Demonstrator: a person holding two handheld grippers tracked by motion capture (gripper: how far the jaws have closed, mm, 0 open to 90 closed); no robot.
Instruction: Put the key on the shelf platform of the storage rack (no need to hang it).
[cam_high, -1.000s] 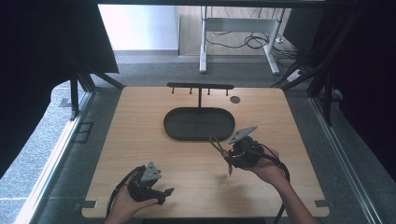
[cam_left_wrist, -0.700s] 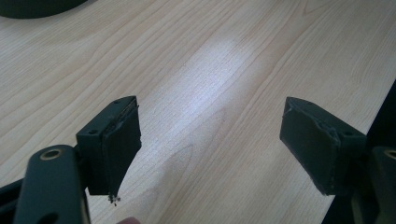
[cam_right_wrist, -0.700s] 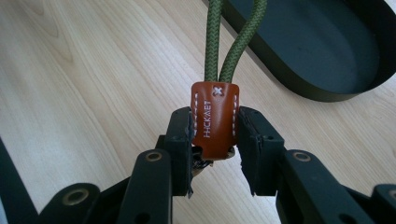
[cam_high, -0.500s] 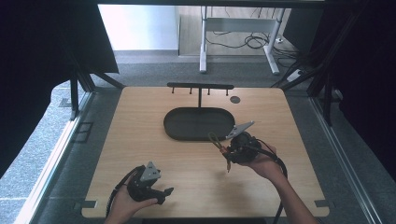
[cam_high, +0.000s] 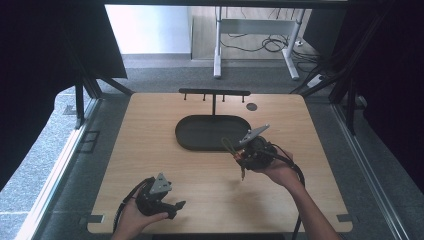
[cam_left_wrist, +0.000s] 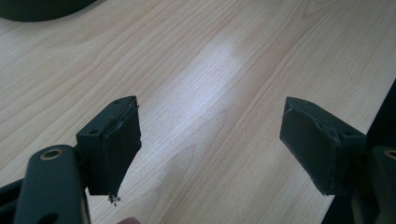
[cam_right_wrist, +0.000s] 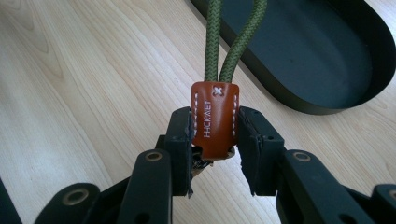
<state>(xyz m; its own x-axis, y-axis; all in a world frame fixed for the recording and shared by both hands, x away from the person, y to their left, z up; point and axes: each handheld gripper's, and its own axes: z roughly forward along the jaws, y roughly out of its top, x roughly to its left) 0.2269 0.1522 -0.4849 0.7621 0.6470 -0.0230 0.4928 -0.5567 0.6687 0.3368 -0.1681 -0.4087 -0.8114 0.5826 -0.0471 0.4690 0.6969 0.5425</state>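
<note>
2 fingers of the right gripper (cam_right_wrist: 215, 140) pinch the keychain's (cam_right_wrist: 214, 119) stiff leather tab, its soft light cord flops, and the left gripper (cam_left_wrist: 210, 144) fingers gape wide.

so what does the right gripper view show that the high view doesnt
Right gripper view: the stitched brown leather tab, lettered, clamped between the right tongs, with a green cord loop rising from it.

High view: the left tongs open near the table's front edge, the hook rack behind the tray, both forearms, and the floor beyond.

Both: the wooden table, the dark oval tray, and the right tongs beside it holding the cord.
</note>
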